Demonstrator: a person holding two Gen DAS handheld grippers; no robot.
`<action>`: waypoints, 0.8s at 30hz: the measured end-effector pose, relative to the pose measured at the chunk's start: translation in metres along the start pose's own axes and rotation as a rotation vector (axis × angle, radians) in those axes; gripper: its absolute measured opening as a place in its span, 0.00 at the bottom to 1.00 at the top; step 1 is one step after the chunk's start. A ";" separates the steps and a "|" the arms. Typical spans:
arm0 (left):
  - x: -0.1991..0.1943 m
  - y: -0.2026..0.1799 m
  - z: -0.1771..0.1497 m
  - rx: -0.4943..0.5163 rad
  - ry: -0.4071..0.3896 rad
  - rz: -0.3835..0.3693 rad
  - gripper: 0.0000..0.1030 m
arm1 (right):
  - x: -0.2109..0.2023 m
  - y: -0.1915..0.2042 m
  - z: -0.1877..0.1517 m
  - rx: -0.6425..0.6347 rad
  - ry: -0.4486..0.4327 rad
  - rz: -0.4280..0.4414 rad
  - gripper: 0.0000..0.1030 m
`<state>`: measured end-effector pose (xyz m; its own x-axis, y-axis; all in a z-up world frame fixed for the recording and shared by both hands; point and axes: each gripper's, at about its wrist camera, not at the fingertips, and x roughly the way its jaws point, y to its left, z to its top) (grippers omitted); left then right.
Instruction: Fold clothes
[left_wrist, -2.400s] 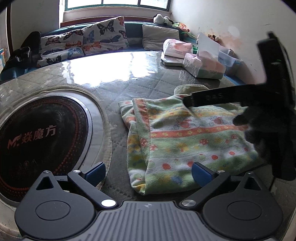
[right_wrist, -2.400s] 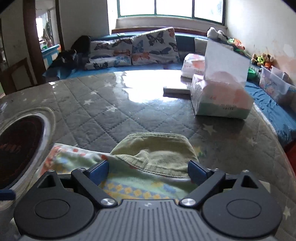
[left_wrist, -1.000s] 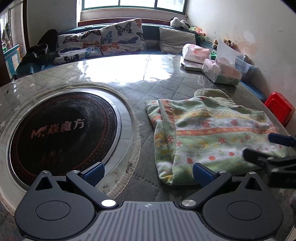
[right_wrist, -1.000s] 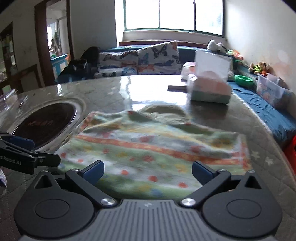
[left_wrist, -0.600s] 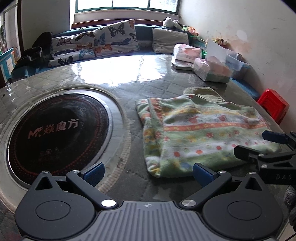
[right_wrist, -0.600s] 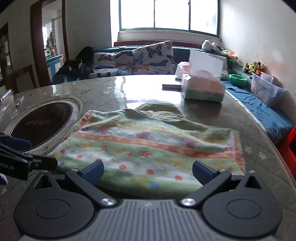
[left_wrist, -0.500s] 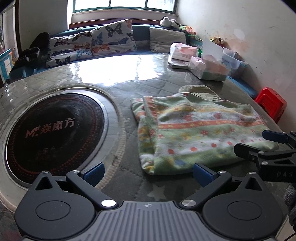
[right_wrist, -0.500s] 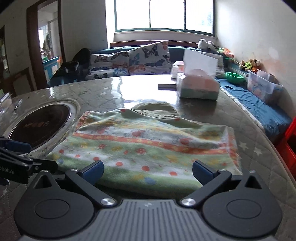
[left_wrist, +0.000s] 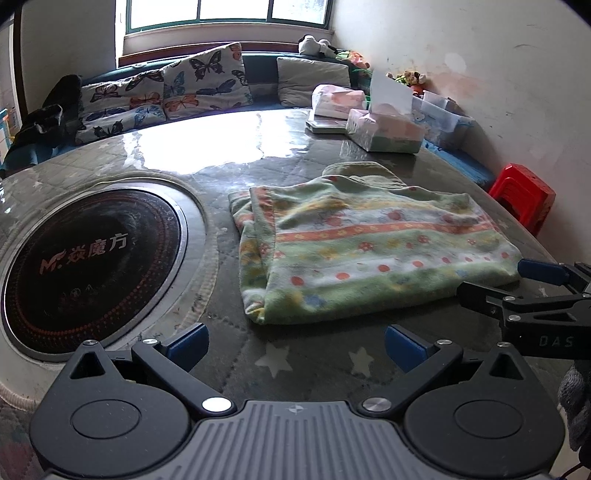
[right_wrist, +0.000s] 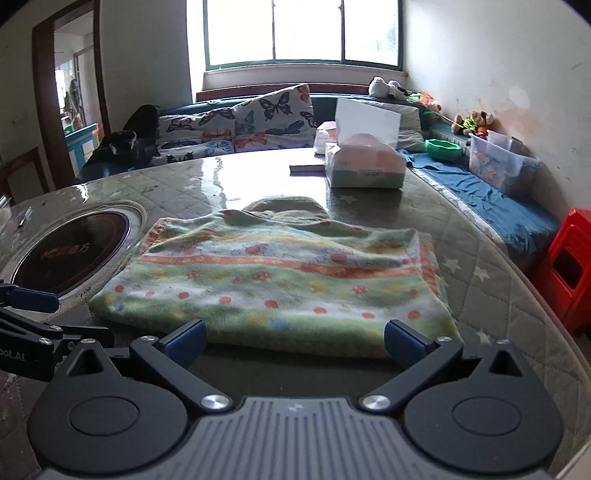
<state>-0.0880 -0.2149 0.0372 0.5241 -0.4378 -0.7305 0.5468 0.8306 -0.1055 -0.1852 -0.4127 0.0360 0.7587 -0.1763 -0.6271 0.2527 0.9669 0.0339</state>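
A green patterned fleece garment (left_wrist: 365, 251) lies folded flat on the round quilted table (left_wrist: 258, 170), an olive collar at its far edge. It also shows in the right wrist view (right_wrist: 280, 280). My left gripper (left_wrist: 295, 341) is open and empty, held back from the garment's near left corner. My right gripper (right_wrist: 293, 338) is open and empty, just short of the garment's near edge. The right gripper also shows at the right of the left wrist view (left_wrist: 517, 288). The left gripper shows at the left of the right wrist view (right_wrist: 33, 306).
A round black cooktop (left_wrist: 85, 258) is set into the table to the left. Tissue boxes (left_wrist: 384, 129) stand at the far right. A bench with butterfly cushions (left_wrist: 166, 96) runs behind. A red stool (left_wrist: 524, 195) stands off the table's right edge.
Both grippers have pulled back from the garment toward the near table edge and stay open. The garment lies still, folded.
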 end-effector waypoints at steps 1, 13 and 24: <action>-0.001 -0.001 -0.001 0.002 -0.002 -0.002 1.00 | -0.002 -0.001 -0.002 0.007 0.001 -0.003 1.00; -0.011 -0.012 -0.013 0.035 -0.009 -0.023 1.00 | -0.016 -0.005 -0.021 0.060 0.010 -0.032 1.00; -0.019 -0.017 -0.021 0.048 -0.013 -0.034 1.00 | -0.026 -0.004 -0.033 0.087 0.007 -0.038 1.00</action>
<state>-0.1212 -0.2136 0.0382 0.5134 -0.4701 -0.7179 0.5949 0.7979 -0.0970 -0.2262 -0.4053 0.0264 0.7433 -0.2107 -0.6349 0.3328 0.9398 0.0777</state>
